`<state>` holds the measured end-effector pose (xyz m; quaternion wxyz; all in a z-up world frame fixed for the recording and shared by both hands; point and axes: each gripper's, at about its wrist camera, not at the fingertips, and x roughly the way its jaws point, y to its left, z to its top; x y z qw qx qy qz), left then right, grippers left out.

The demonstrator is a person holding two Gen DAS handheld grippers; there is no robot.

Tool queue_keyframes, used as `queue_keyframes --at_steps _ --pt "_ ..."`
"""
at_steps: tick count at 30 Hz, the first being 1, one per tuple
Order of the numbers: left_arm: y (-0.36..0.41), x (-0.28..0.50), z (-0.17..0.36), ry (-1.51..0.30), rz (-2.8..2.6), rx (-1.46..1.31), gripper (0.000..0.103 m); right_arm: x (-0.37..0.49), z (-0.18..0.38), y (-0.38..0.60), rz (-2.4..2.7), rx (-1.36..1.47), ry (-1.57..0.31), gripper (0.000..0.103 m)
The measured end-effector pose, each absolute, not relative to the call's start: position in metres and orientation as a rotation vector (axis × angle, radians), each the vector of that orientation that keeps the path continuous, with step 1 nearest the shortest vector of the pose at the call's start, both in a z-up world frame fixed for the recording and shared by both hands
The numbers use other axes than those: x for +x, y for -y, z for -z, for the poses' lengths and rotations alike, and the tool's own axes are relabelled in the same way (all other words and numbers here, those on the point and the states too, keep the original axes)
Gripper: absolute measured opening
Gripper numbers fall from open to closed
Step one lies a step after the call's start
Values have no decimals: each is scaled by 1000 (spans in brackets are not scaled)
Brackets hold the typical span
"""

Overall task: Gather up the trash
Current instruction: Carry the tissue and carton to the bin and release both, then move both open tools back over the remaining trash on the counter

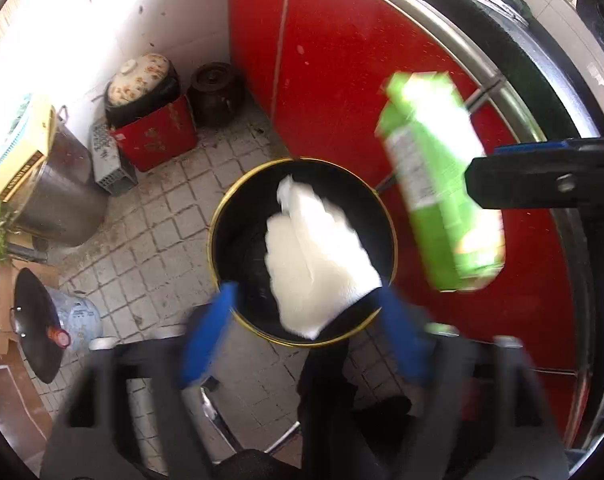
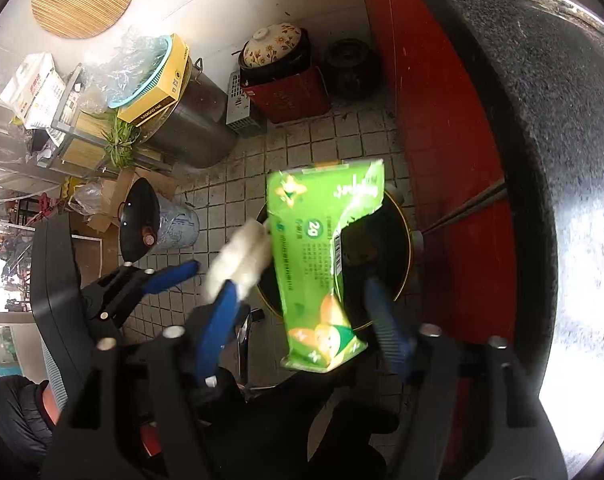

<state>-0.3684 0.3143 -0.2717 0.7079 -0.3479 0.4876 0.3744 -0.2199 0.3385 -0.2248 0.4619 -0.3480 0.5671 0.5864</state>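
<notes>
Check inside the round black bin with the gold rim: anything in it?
The round black bin with the gold rim shows only dark ribbed wall where visible. The white crumpled tissue and green carton, both blurred, cover much of its mouth, so the bottom is hidden.

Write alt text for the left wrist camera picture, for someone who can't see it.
A crumpled white tissue wad hangs between the open blue fingers of the left tool, directly over a round black bin with a gold rim on a tiled floor. To the right, a blurred green drink carton is beside the right tool's fingers, in front of a red cabinet.
</notes>
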Motion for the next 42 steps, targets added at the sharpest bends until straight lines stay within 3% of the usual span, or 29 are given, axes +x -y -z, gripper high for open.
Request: queue_keyframes --at_steps 10,17,19,31,37,42 --pt "-314 -367 257 -1078 -833 -754 84 -209 201 -321 -1448 -808 -1367 79" --pt "-290 -330 208 -1055 -785 -587 90 -160 131 -258 -1391 -637 -1279 80" --pt "-277 -309 185 -1037 -741 -497 92 -135 105 -226 -1335 -567 -1235 86" --pt "-115 -101 85 -906 -155 -69 93 8 16 49 -707 -217 -1037 86" --pt "-6 -32 71 -902 83 66 93 26 8 180 -453 -88 -1010 86" --pt "48 -19 76 -933 176 108 93 15 11 241 -350 -34 -1010 86"
